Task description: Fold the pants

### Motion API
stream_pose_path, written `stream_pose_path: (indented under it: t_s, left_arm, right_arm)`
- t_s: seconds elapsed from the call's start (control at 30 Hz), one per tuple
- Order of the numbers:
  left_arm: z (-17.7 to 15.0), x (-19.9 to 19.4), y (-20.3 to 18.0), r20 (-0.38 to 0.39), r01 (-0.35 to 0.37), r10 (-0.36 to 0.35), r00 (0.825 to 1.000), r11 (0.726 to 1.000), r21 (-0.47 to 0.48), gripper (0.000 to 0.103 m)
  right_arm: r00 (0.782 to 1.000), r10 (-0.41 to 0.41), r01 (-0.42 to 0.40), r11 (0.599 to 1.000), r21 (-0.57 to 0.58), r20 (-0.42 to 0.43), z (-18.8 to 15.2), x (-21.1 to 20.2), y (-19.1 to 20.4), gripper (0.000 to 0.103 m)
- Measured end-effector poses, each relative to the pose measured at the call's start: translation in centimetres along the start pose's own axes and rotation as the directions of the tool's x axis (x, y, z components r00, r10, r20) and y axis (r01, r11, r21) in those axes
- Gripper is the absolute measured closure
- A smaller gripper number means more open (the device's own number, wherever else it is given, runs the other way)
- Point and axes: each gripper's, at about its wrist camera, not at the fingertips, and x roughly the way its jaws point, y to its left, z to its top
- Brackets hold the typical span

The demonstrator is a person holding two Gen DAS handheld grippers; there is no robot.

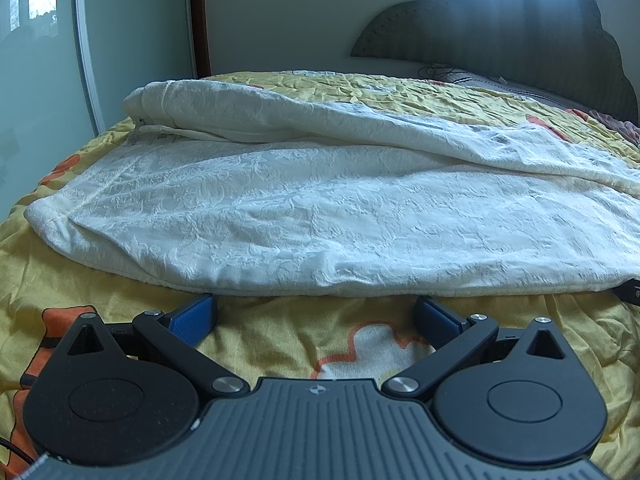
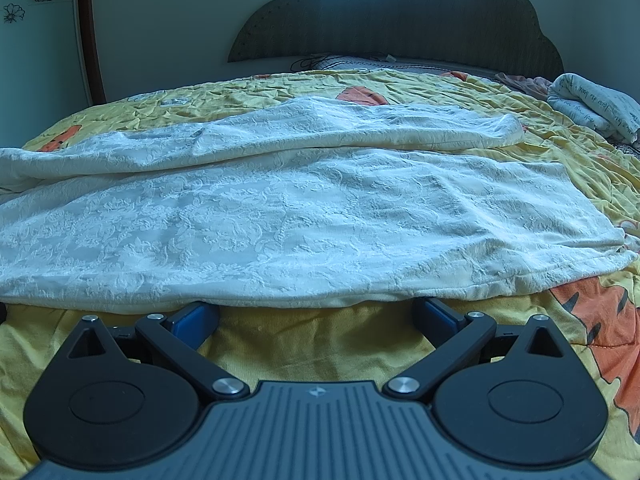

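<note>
White textured pants (image 1: 304,208) lie spread across a yellow bedspread (image 1: 280,332), one leg partly over the other. The waist end is at the left in the left wrist view; the leg hems (image 2: 576,216) are at the right in the right wrist view. My left gripper (image 1: 316,310) is open, its blue-padded fingertips just touching the near edge of the pants (image 2: 280,224). My right gripper (image 2: 316,312) is open too, its fingertips tucked slightly under the near edge of the cloth. Nothing sits between either pair of fingers.
The yellow bedspread (image 2: 300,344) carries orange cartoon prints. A dark scalloped headboard (image 2: 400,16) stands at the far end. A rolled white printed blanket (image 2: 592,104) lies at the far right. A wall and a glass door (image 1: 40,80) stand at the left.
</note>
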Motion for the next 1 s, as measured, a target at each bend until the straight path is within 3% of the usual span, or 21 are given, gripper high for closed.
stream_pose_path:
  t_s: [0.4,0.6,0.7,0.77,0.87,0.93,1.0]
  left_arm:
    - [-0.1,-0.4,0.0,-0.002,0.009,-0.009,1.0,1.0,0.006,0.0]
    - [-1.1,-4.1,1.7,-0.033,0.125,-0.125,0.992,0.992,0.007,0.001]
    - [0.0,-6.6,4.3,-0.022,0.198,-0.197,0.98,0.979,0.056,0.0]
    - [2.5,-7.0,6.6,0.021,0.173,-0.176,0.984,0.981,0.09,0.0]
    - [8.0,-4.7,10.2,0.041,0.066,-0.069,0.997,0.995,0.073,0.0]
    - [11.7,-1.4,12.1,-0.021,-0.03,0.032,0.999,0.997,0.07,0.0]
    - [14.3,1.7,13.7,-0.029,-0.121,0.122,0.992,0.991,0.057,0.0]
  right_arm:
    - [1.0,0.011,-0.011,1.0,-0.012,-0.004,-0.2,-0.4,-0.1,0.0]
    - [0.986,0.1,-0.113,0.99,-0.089,-0.136,0.3,-3.0,-0.9,0.0]
    - [0.986,0.165,-0.168,0.979,-0.118,-0.041,0.8,-6.2,-1.2,0.0]
    - [0.978,0.192,-0.177,0.97,-0.168,0.079,2.0,-7.8,-0.9,0.0]
    - [0.945,0.231,-0.173,0.954,-0.245,0.231,4.9,-8.1,0.5,0.0]
    - [0.935,0.259,-0.188,0.941,-0.282,0.242,7.5,-6.8,2.0,0.0]
    - [0.937,0.284,-0.212,0.925,-0.314,0.204,9.9,-5.2,3.8,0.0]
